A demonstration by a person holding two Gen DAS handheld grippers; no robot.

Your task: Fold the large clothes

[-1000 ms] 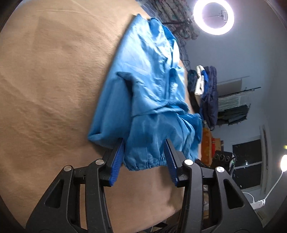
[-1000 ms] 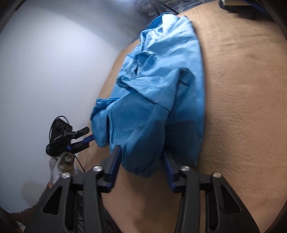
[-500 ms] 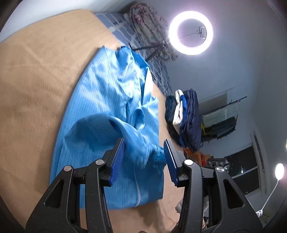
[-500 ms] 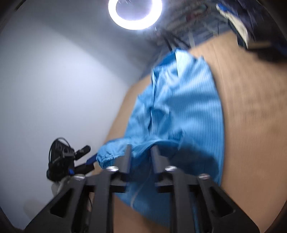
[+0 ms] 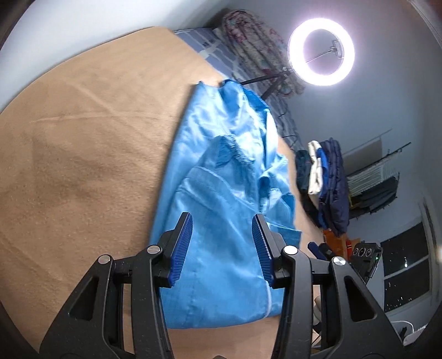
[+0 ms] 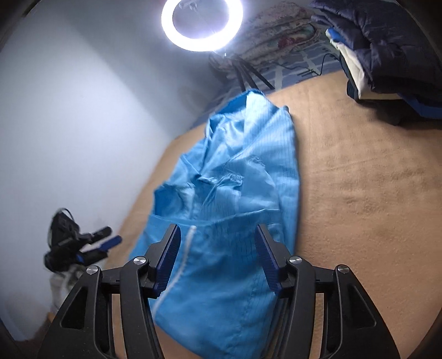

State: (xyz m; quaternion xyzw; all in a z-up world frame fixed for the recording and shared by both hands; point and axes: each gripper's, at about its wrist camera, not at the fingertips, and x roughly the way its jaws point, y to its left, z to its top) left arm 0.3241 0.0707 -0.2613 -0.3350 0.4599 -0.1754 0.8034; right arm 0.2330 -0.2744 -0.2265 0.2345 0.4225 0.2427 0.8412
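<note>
A large bright blue garment (image 5: 221, 198) lies lengthwise on a tan blanket (image 5: 91, 154), its sleeves folded in over the body and a white zip line near the hem. My left gripper (image 5: 222, 221) hovers over the near part of the garment, open, with no cloth pinched between its blue pads. In the right wrist view the same garment (image 6: 243, 171) stretches away under my right gripper (image 6: 217, 232), whose jaws are opening wide, with the fabric lying below them and free of the pads. The left gripper (image 6: 83, 243) also shows at the blanket's left edge.
A stack of dark and white folded clothes (image 6: 386, 49) sits on the blanket's far right corner. A ring light (image 6: 201, 22) on a tripod and a floral quilt (image 5: 254, 47) stand beyond the far end. A pale wall (image 6: 69, 110) runs along the left.
Both grippers drew back and rose from the garment's near end, so more of it shows. The right jaws, narrow on the sleeve half a second ago, now stand wide with the sleeve lying on the body.
</note>
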